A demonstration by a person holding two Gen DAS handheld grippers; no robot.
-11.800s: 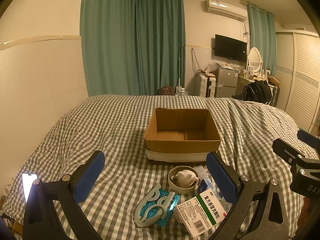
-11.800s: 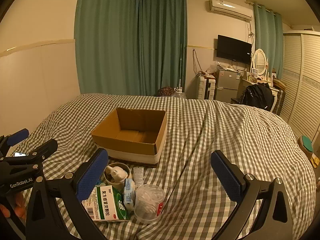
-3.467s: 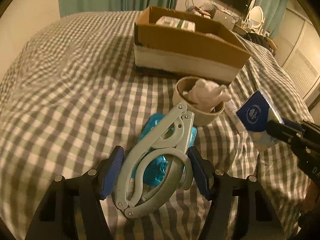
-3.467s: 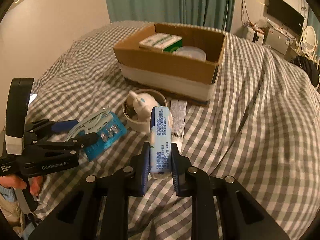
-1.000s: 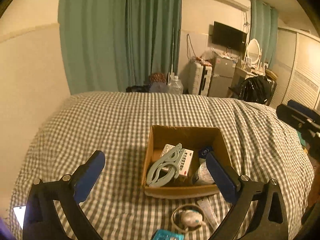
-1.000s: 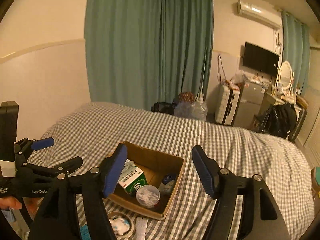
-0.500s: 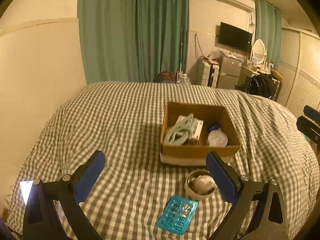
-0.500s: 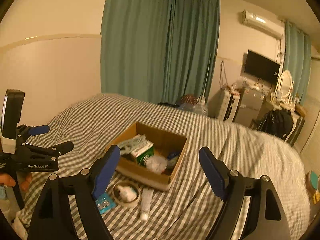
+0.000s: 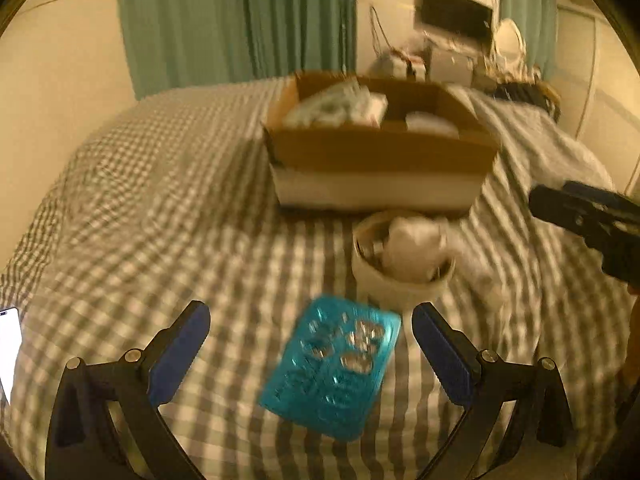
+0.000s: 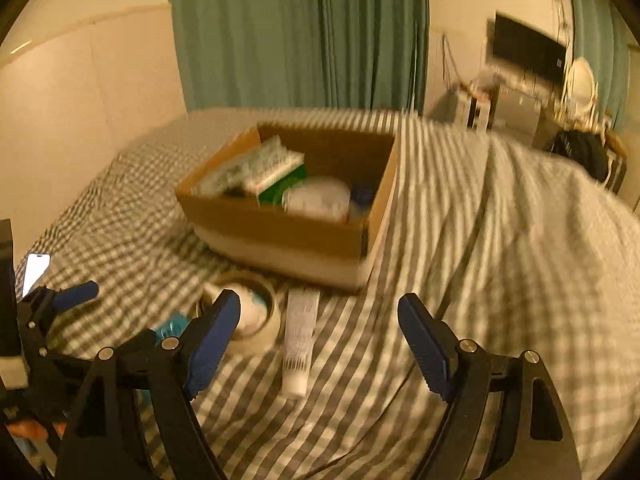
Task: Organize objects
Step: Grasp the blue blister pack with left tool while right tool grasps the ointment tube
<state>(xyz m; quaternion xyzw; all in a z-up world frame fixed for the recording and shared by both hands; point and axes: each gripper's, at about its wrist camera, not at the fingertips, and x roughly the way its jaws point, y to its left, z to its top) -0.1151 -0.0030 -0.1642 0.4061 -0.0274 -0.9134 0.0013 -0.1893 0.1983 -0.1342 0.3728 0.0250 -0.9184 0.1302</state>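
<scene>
Left tongs (image 9: 310, 354) spread wide, empty, hovering low w/ the blue blister pack (image 9: 334, 366) lying on the bed between the fingers but not touched. Right tongs (image 10: 320, 344) also wide apart, empty, w/ the white tube (image 10: 299, 342) on the bedspread (image 10: 500, 240) roughly between the fingers, no contact.

Progress, near to far:
- Left on the bed: blister pack nearest the left tongs; just behind it, touching or nearly so, the tape roll (image 9: 402, 280) w/ a small white figure (image 9: 412, 248) sitting inside its ring; tube beside the roll, its far end close against the box front.
- Done: cardboard box (image 9: 380, 160) further back already holds several things – a white-and-green carton (image 10: 276, 174), a pale plastic item leaning next to it (too blurred to name), a round clear tub (image 10: 320, 198), something blue in the corner.
- Phone (image 10: 36, 268) lit at the bed's edge, well apart from the rest; prob. not part of the job.

Judgement: approx. halfway or a bit past. 3–4 items to go, depending on whether roll + figure go as one. Left looks lined up for the pack, right for the tube. Frames motion-blurred, so fine detail unsure.
</scene>
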